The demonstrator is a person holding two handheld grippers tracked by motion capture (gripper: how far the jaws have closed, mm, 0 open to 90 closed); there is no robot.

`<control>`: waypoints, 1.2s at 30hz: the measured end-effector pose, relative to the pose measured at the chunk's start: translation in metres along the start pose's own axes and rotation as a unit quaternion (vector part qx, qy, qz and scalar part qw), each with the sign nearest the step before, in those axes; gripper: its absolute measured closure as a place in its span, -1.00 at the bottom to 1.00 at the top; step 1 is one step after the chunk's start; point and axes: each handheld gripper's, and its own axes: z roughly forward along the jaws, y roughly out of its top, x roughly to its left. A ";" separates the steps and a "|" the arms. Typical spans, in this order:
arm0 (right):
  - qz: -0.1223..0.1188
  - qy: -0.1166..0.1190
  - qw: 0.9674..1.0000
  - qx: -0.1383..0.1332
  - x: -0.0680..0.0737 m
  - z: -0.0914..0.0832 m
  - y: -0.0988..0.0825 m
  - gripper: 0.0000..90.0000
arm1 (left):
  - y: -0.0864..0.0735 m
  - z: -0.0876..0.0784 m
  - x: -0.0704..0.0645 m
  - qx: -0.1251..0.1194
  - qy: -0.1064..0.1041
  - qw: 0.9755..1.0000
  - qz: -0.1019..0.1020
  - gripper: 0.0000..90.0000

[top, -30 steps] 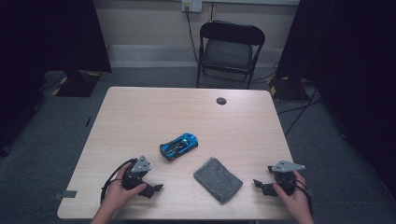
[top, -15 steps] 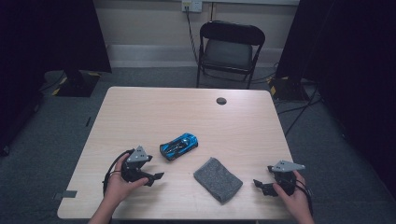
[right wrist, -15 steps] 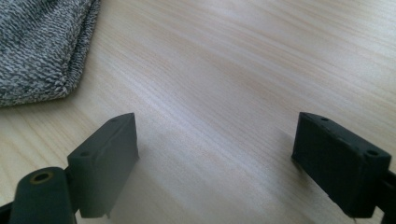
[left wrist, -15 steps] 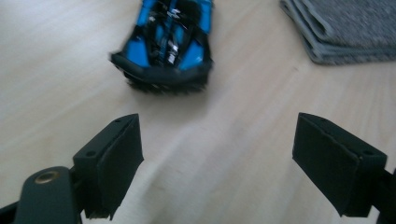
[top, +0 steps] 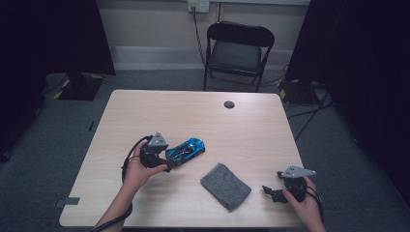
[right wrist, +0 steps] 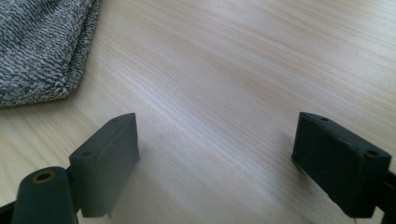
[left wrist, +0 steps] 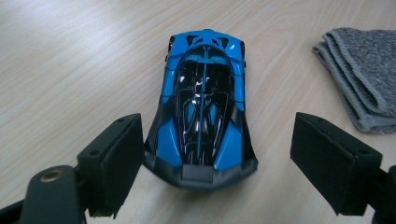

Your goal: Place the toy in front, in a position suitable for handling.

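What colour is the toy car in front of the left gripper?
The toy car is bright blue with glossy black panels, clearest in the left gripper view.

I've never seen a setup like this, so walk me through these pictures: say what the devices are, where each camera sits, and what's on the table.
A person holds a hand-operated two-jaw gripper in each hand; no robot arm. The high view looks down on the wooden table. The other two views come from cameras riding on each gripper. The left gripper is open, its jaws on either side of a blue toy car, not gripping it. A folded grey cloth lies nearby. The right gripper is open over bare wood, holding nothing.
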 end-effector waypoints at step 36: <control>-0.007 0.007 1.000 -0.001 -0.002 0.002 0.001 -0.70 | 0.007 0.062 0.008 0.021 -0.005 1.000 -0.007 -0.53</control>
